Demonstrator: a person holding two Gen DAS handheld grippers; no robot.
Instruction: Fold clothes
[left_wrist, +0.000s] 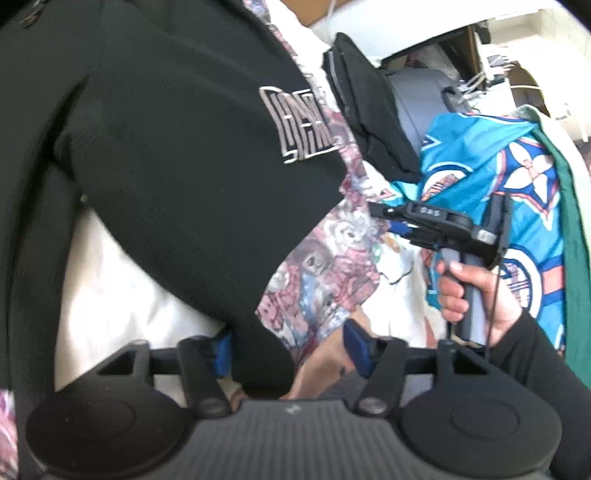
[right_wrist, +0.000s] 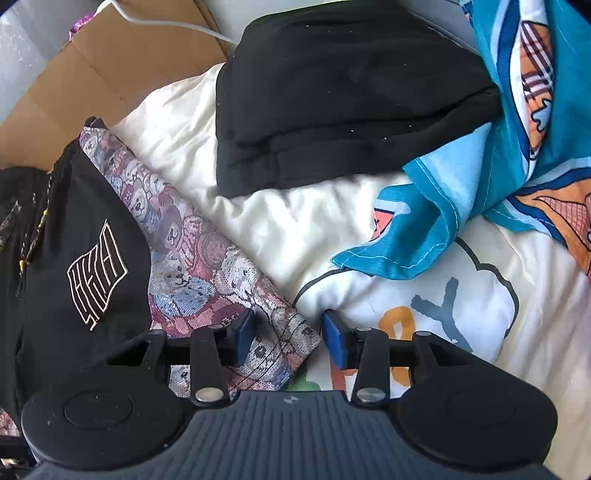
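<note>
A black garment with an outlined white logo (left_wrist: 170, 155) fills the left wrist view, draped over a bear-patterned woven cloth (left_wrist: 325, 280). My left gripper (left_wrist: 291, 350) has its jaws wide apart with the black fabric hanging between them; the pads do not press it. My right gripper (right_wrist: 288, 332) is open, its jaws astride the corner of the bear-patterned cloth (right_wrist: 207, 258), just above the bed. The black garment's logo panel (right_wrist: 74, 266) lies to its left. The right gripper also shows in the left wrist view (left_wrist: 391, 221), held in a hand.
A folded black garment (right_wrist: 332, 96) lies at the back on a cream printed duvet (right_wrist: 443, 302). A blue cartoon-print fabric (right_wrist: 461, 199) is bunched at the right. Brown cardboard (right_wrist: 92, 81) lies at the back left. A green cloth edge (left_wrist: 569, 229) is at far right.
</note>
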